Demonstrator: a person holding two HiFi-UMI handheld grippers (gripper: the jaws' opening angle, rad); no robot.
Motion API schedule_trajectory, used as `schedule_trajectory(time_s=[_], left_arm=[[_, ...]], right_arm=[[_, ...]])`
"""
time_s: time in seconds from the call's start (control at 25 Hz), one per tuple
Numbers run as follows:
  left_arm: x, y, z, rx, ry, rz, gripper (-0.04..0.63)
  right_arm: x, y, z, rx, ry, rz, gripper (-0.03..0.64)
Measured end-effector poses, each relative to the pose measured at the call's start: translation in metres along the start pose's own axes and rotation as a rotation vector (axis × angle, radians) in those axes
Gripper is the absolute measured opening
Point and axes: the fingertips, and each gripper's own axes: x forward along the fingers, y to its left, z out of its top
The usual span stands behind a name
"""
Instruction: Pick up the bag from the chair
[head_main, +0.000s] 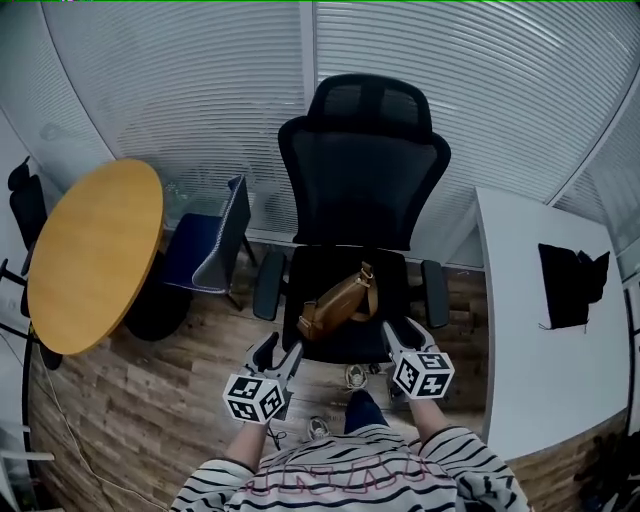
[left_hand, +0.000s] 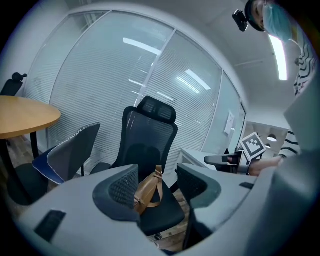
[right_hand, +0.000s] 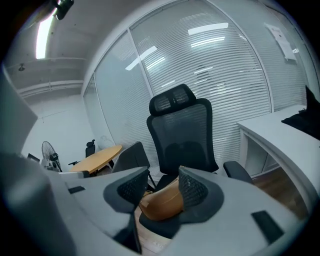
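Between the spread jaws of the left gripper (left_hand: 157, 182), in the lower middle of its own view, a tan leather bag (left_hand: 148, 192) shows through the gap, untouched by either pad. The right gripper (right_hand: 162, 190) also stands open, with the same bag (right_hand: 162, 202) seen beyond its jaws and nothing pinched. From the head view the bag (head_main: 338, 303) is a small oblong of brown leather with a strap looped over its upper end. It lies slantwise on the seat of the black mesh office chair (head_main: 362, 180), from lower left to upper right, the strap end nearer the backrest. The left gripper (head_main: 278, 352) and right gripper (head_main: 405, 335) hang at the front edge of the seat, one on each side of the bag, both near it but apart from it. The chair's padded armrests flank the seat, while its front edge faces the person and is open. The floor (head_main: 150, 400) is wood plank, and white blinds (head_main: 180, 80) cover the glass walls behind. At the left of the frame stands a round wooden table (head_main: 95, 250), with a blue-grey side chair (head_main: 215, 240) between it and the office chair. A white desk (head_main: 545, 330) fills the right, its near edge just beside the right armrest, leaving a narrow strip of floor there and wider floor at lower left.
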Motion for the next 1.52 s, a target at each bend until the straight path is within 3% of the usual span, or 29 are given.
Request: schedule_trajectory(time_s=[0.4, 0.88, 1.24, 1.52], left_arm=[[0.071, 0.022, -0.029, -0.070, 0.068, 0.069, 0.240], [0.114, 0.053, -0.089, -0.215, 0.147, 0.215, 0.275], [0.132, 0.079, -0.130, -0.319, 0.159, 0.311, 0.285], [0.153, 0.090, -0.147, -0.367, 0.171, 0.328, 0.295]], right_arm=[[0.093, -0.048, 0.007, -0.094, 0.094, 0.061, 0.187], [0.186, -0.087, -0.021, -0.140, 0.227, 0.130, 0.199], [0.246, -0.100, -0.058, -0.199, 0.301, 0.172, 0.239], [0.280, -0.100, -0.071, -0.152, 0.297, 0.199, 0.244]])
